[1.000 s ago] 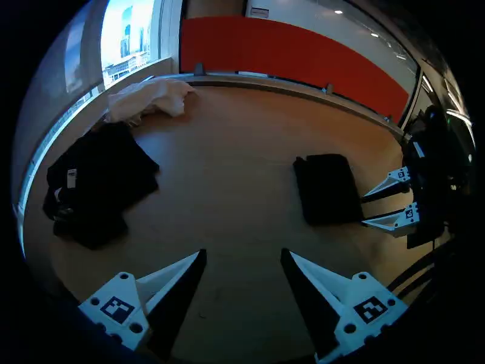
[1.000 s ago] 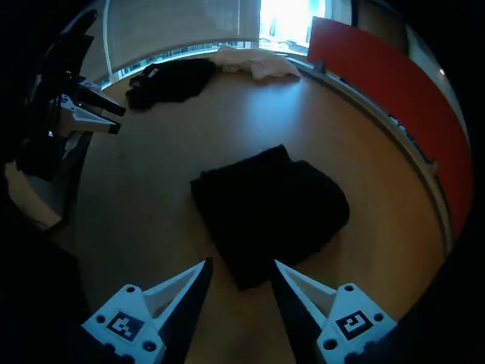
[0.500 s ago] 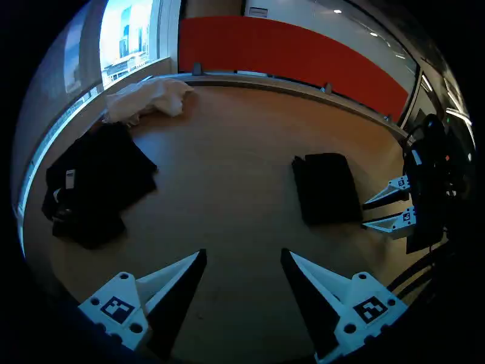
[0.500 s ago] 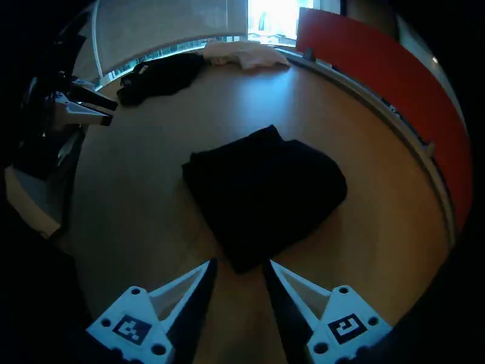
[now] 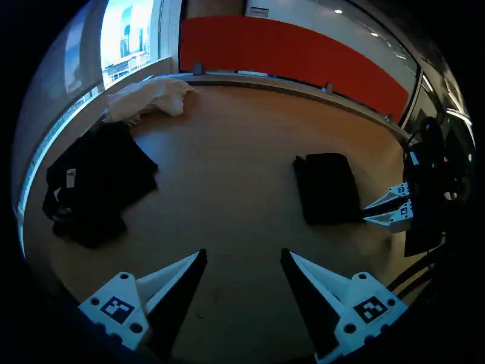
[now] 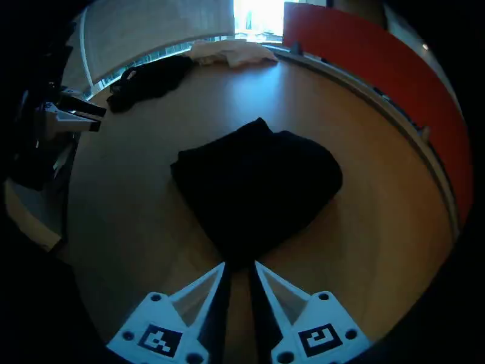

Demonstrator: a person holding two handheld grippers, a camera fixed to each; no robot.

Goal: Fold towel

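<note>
Open wood straight ahead of the left gripper, cloth to either side

Ahead of the left gripper (image 5: 242, 267), whose fingers stand wide apart, bare table (image 5: 230, 151) runs to the far rim, where a red panel (image 5: 291, 51) walls it off. To its left lies a black clothing heap (image 5: 97, 182), with a pale cloth (image 5: 148, 97) beyond. To its right front sit the folded black towel (image 5: 324, 188) and the right gripper (image 5: 367, 214) at that towel's edge.

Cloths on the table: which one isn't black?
The crumpled cream cloth in the far corner by the window. The folded towel and the rumpled heap are both black.
</note>
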